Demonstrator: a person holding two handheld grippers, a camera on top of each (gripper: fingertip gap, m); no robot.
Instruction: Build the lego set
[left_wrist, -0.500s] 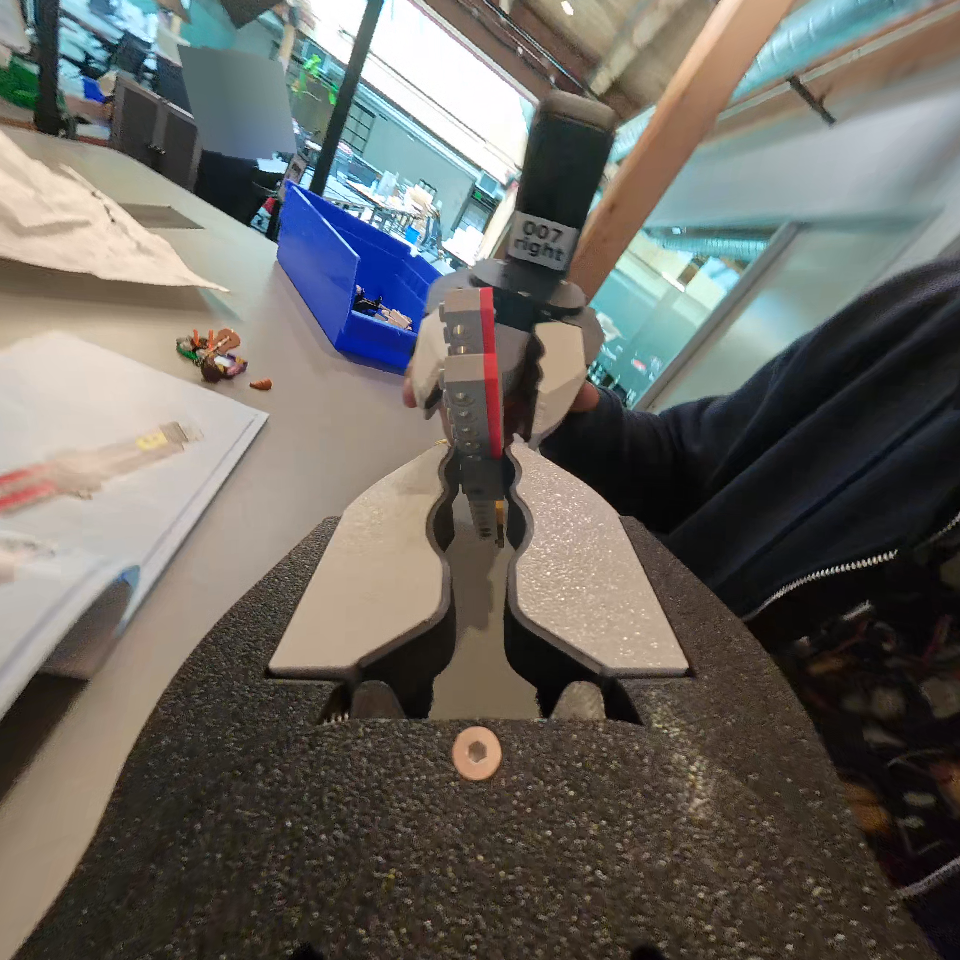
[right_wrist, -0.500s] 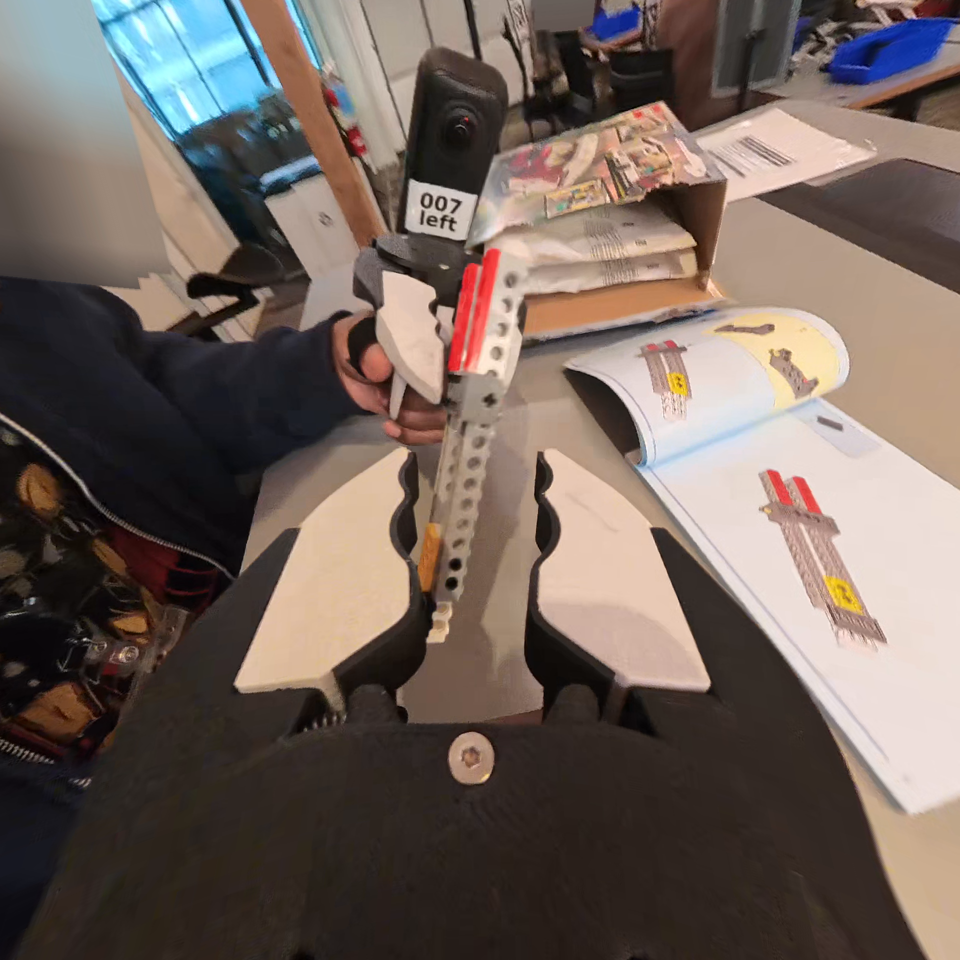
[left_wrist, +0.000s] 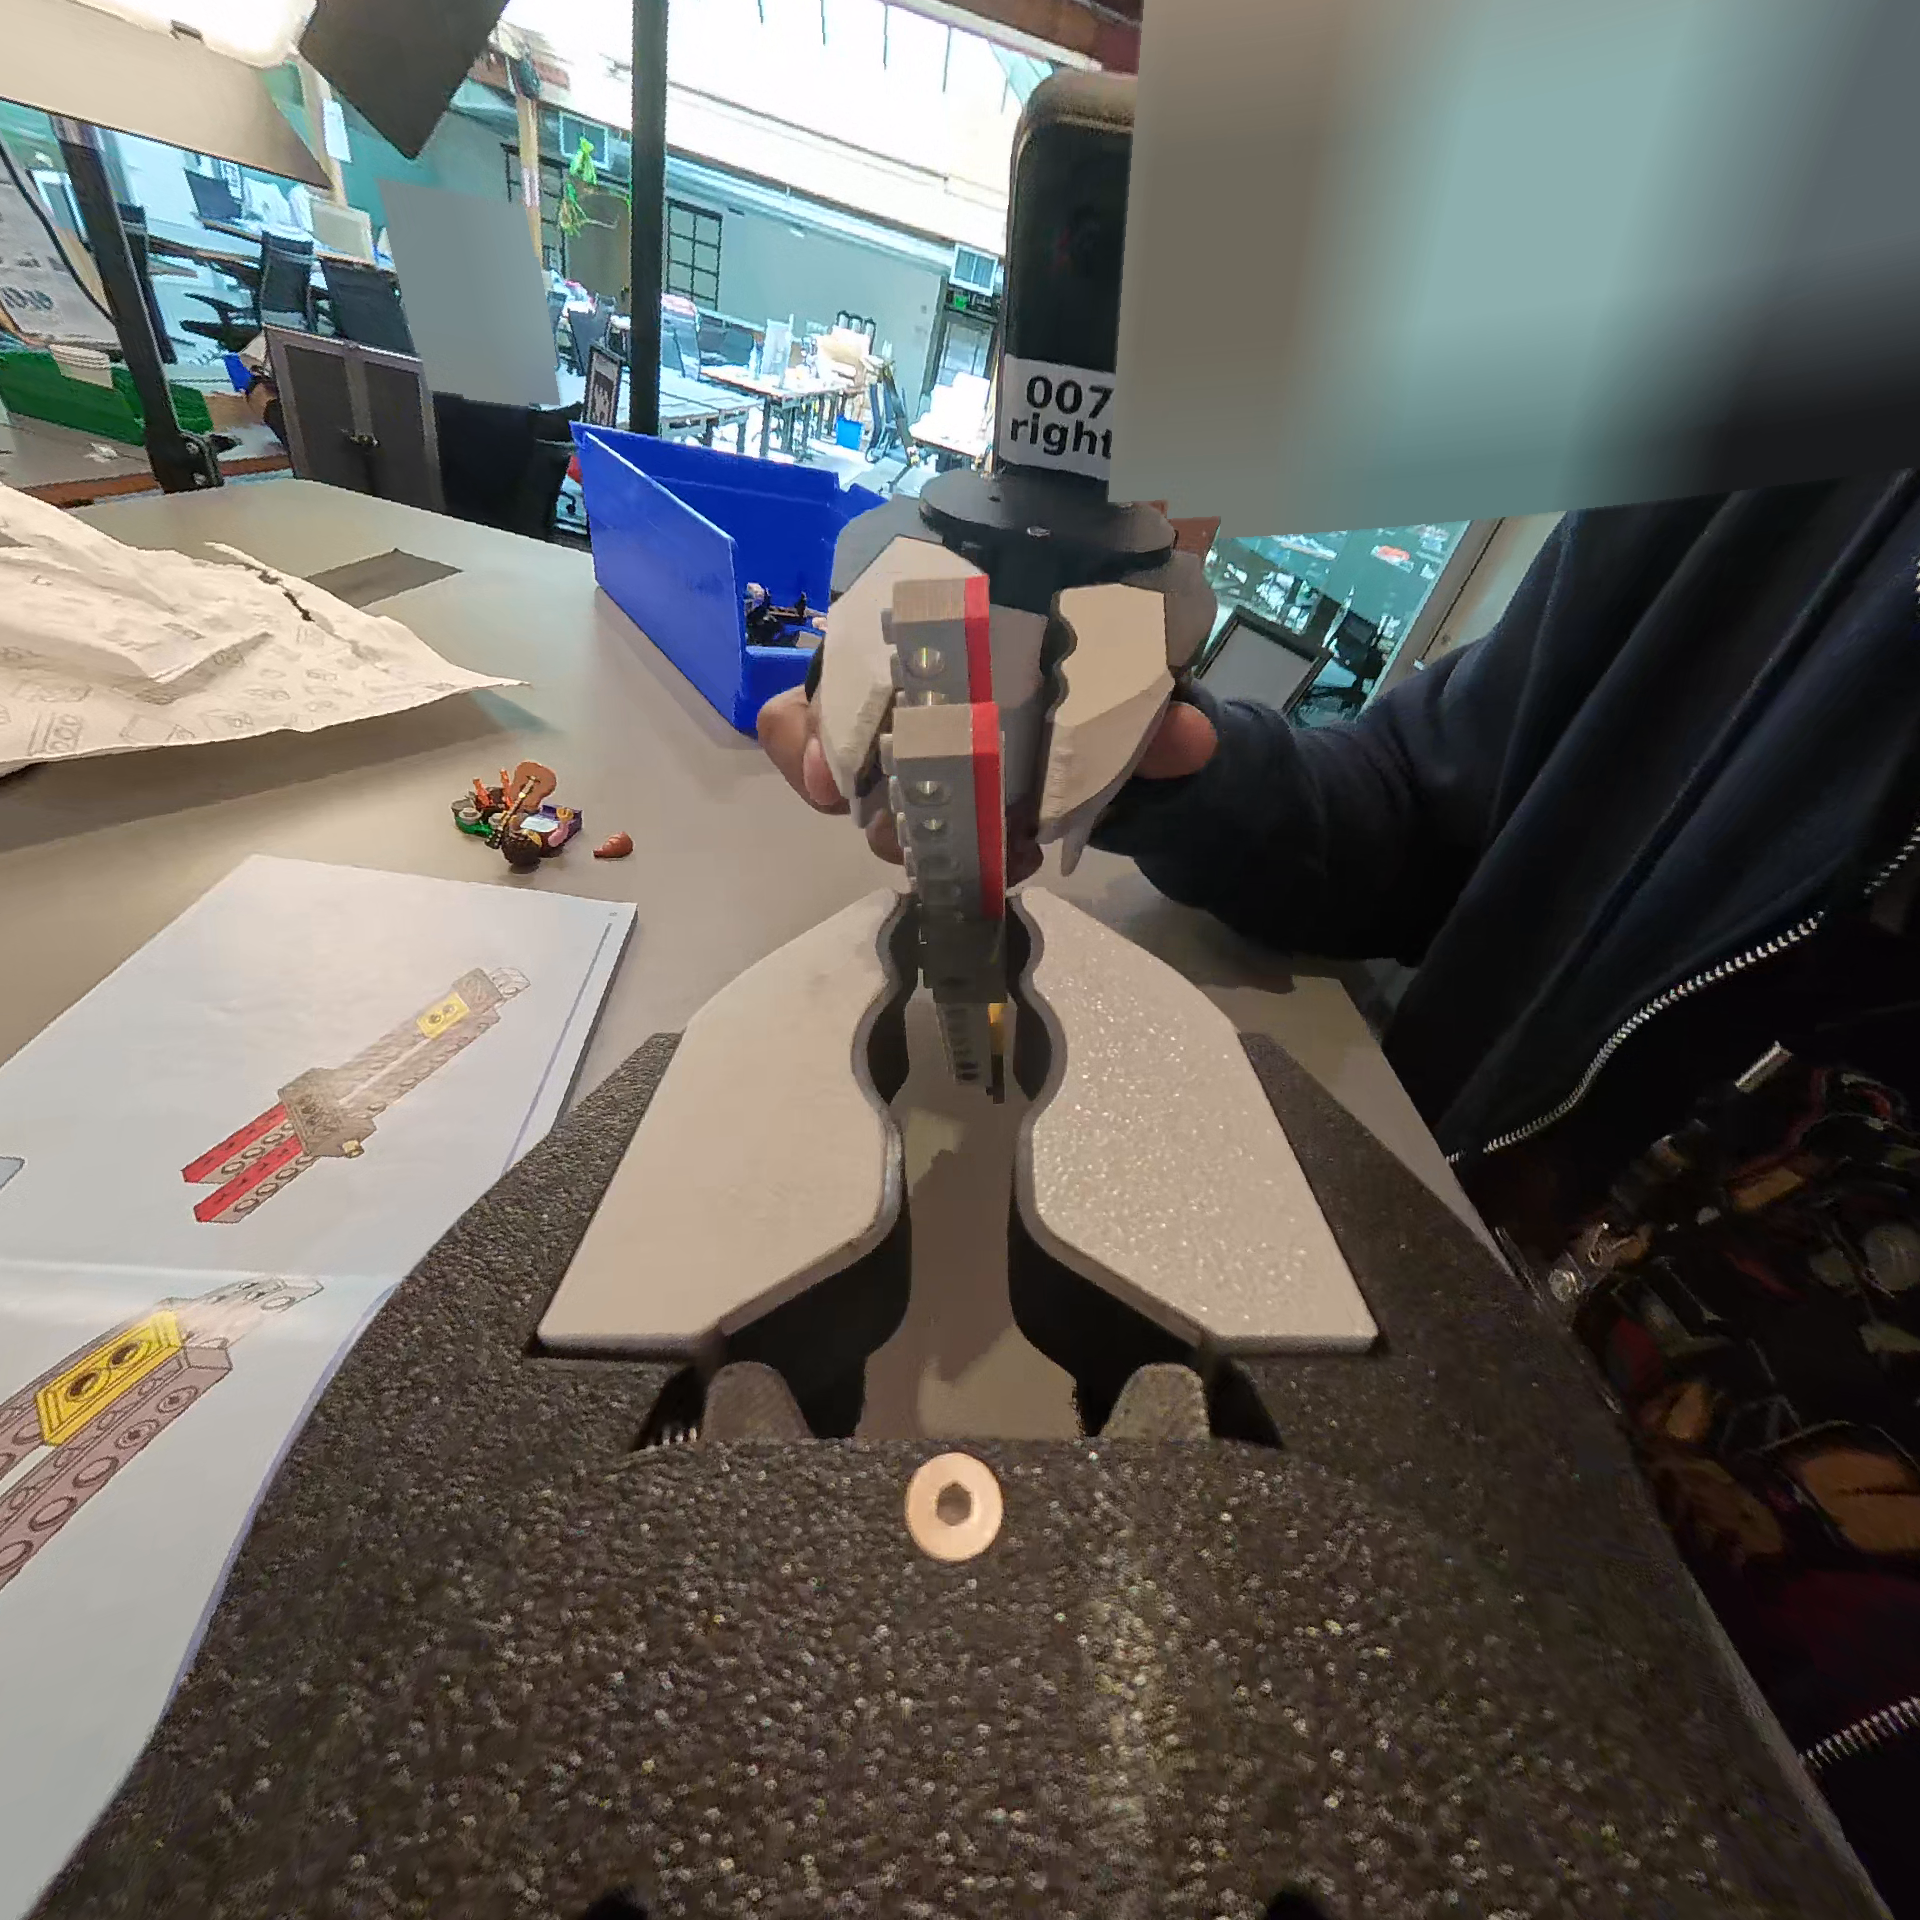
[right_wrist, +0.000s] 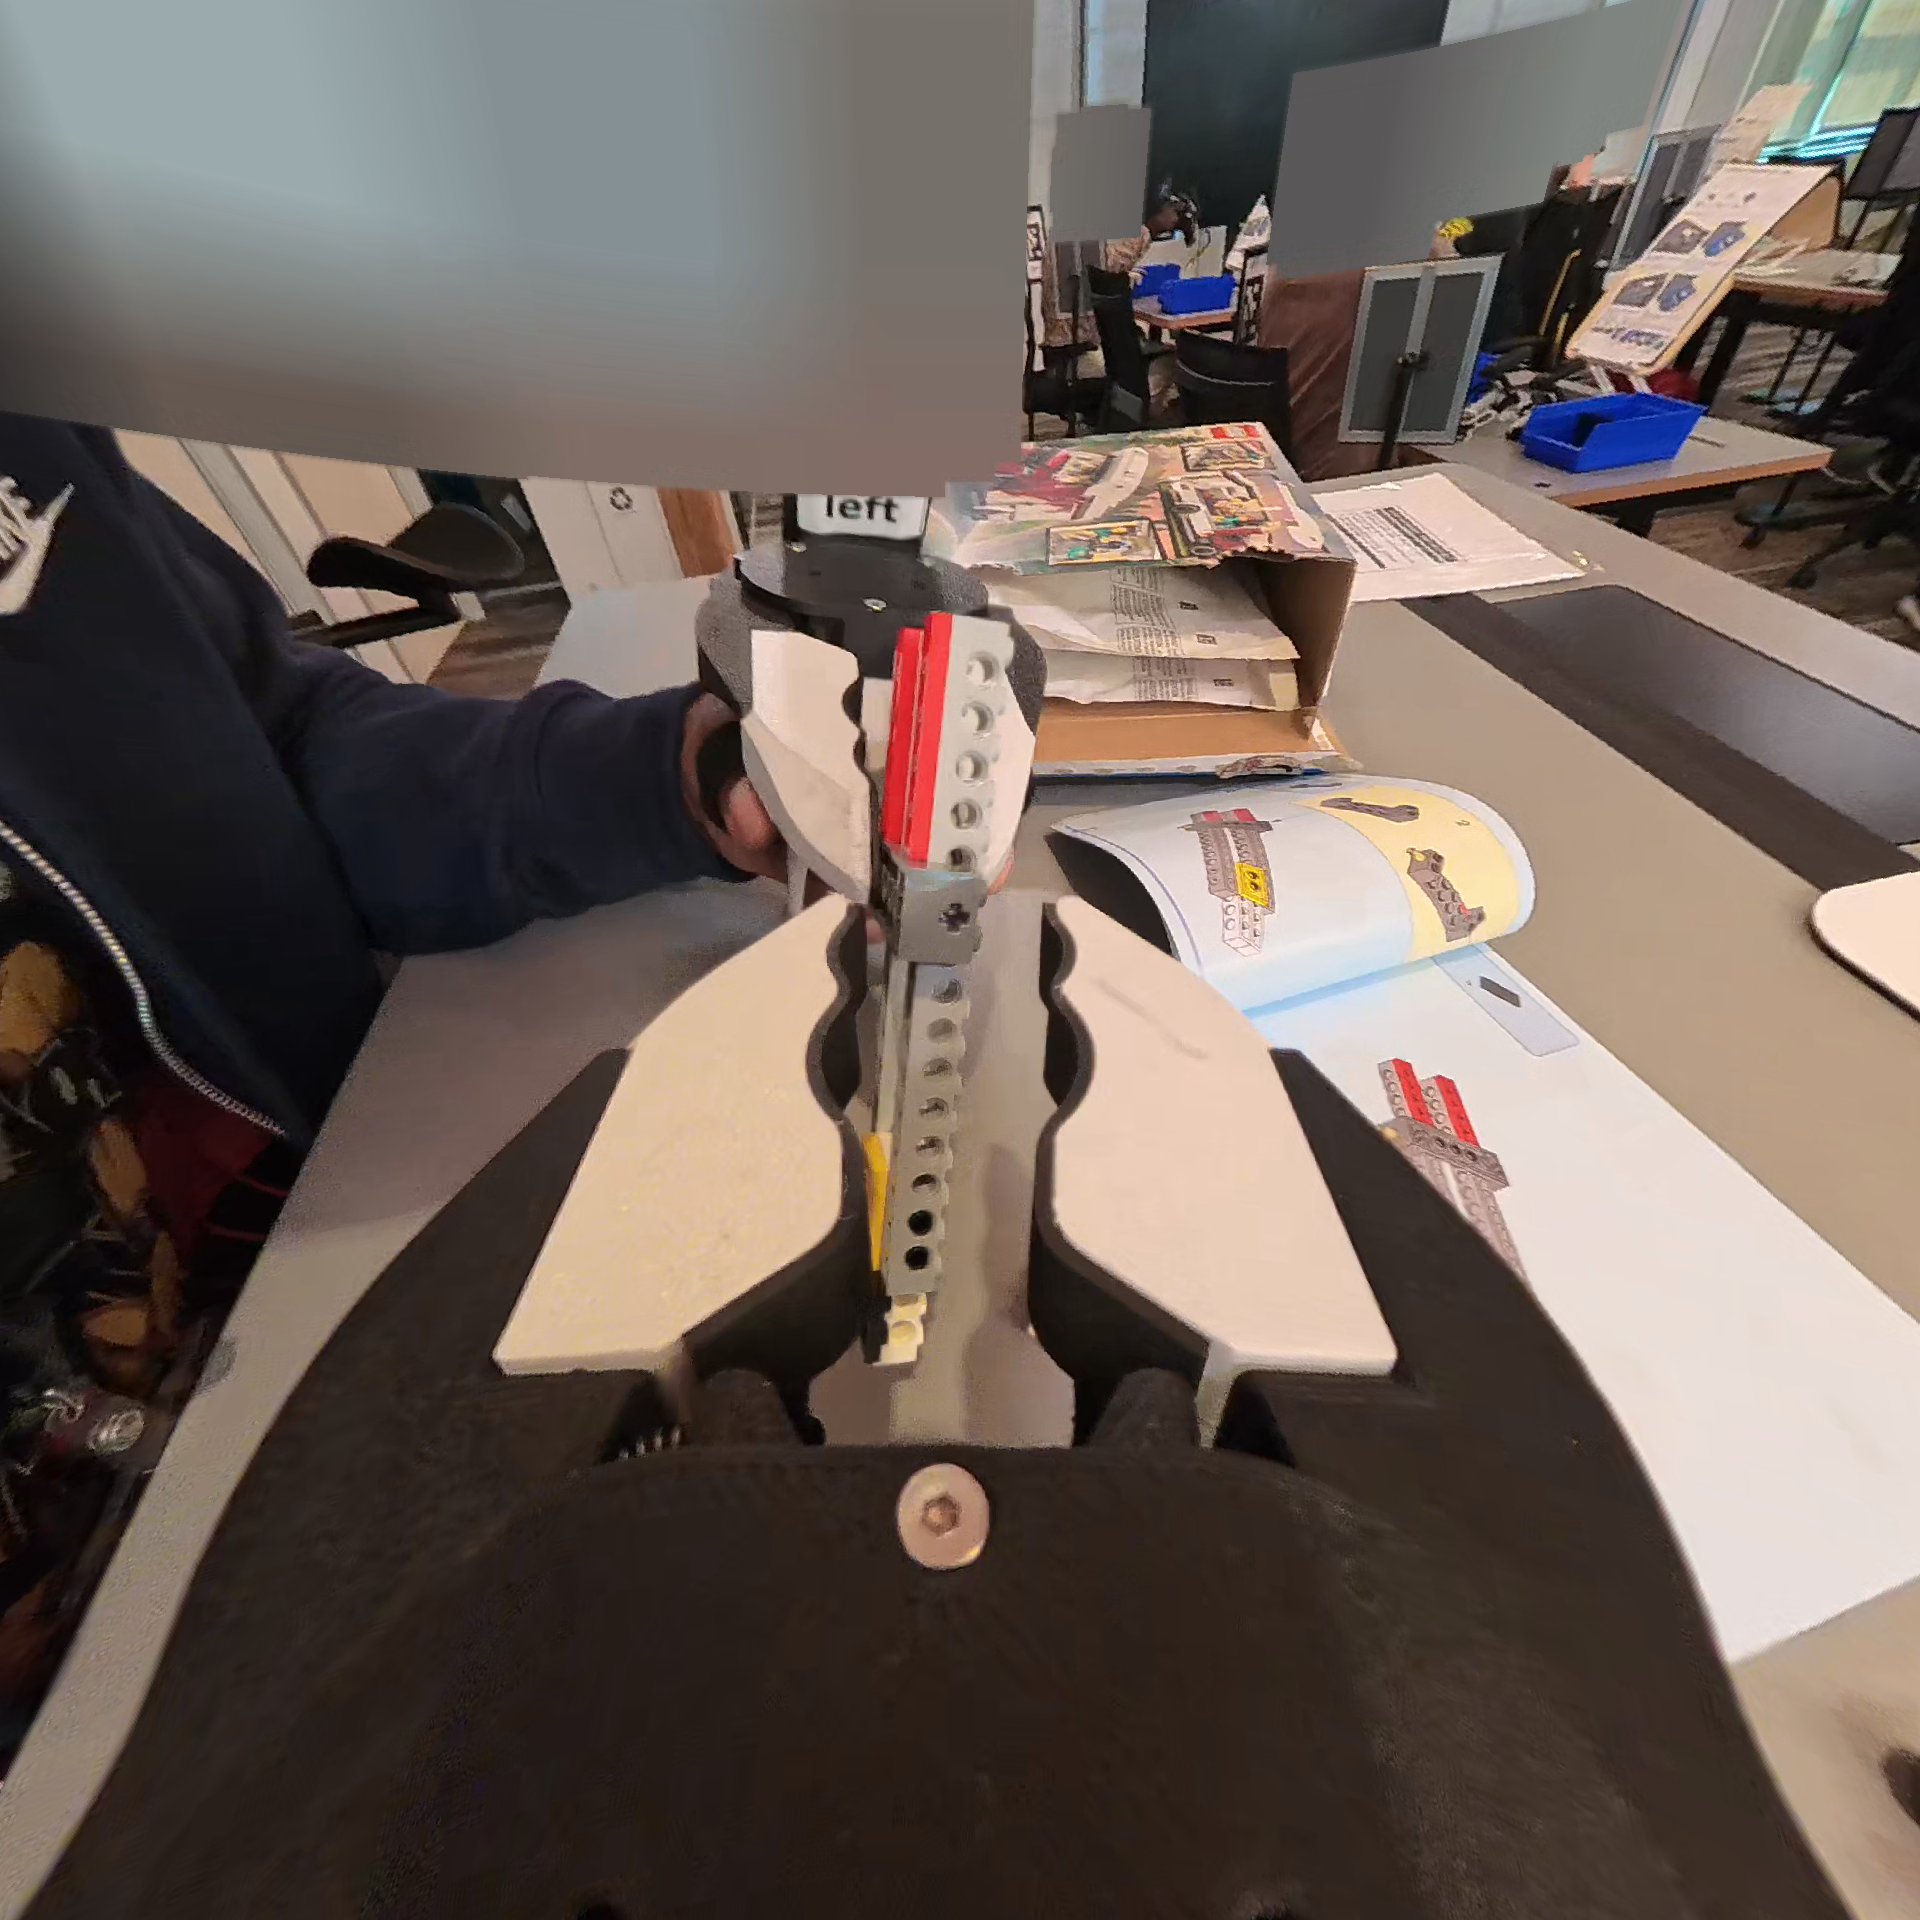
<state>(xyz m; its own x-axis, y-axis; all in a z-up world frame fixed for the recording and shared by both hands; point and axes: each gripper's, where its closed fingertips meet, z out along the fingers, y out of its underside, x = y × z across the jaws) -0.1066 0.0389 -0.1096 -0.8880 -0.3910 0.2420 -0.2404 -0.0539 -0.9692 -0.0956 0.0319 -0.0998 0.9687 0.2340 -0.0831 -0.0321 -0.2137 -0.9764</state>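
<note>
A long grey brick assembly (left_wrist: 940, 810) with red plates at its upper end and a yellow piece near its lower end stands upright above the grey table (left_wrist: 675, 883). My left gripper (left_wrist: 956, 920) is shut on its middle, both pads pressed against it. In the right wrist view the assembly (right_wrist: 935, 1091) hangs between the fingers of my right gripper (right_wrist: 945, 909). It rests near the left finger (right_wrist: 727, 1091), and a clear gap separates it from the right finger (right_wrist: 1164, 1122). The right gripper (left_wrist: 977, 831) faces the left one, and the left gripper (right_wrist: 894, 831) shows beyond it.
An open instruction booklet (left_wrist: 312, 1039) lies on the table, also in the right wrist view (right_wrist: 1403, 935). A blue bin (left_wrist: 665, 582), a small pile of pieces (left_wrist: 514, 805), crumpled paper (left_wrist: 156, 644) and a cardboard box (right_wrist: 1174, 644) stand around. A dark sleeve (left_wrist: 1455, 779) is close. Less than 4 cm separates the two grippers' tips.
My right gripper's jaws have narrowed around the assembly without both pads closing on it. The left gripper keeps its hold. Both views have shifted slightly.
</note>
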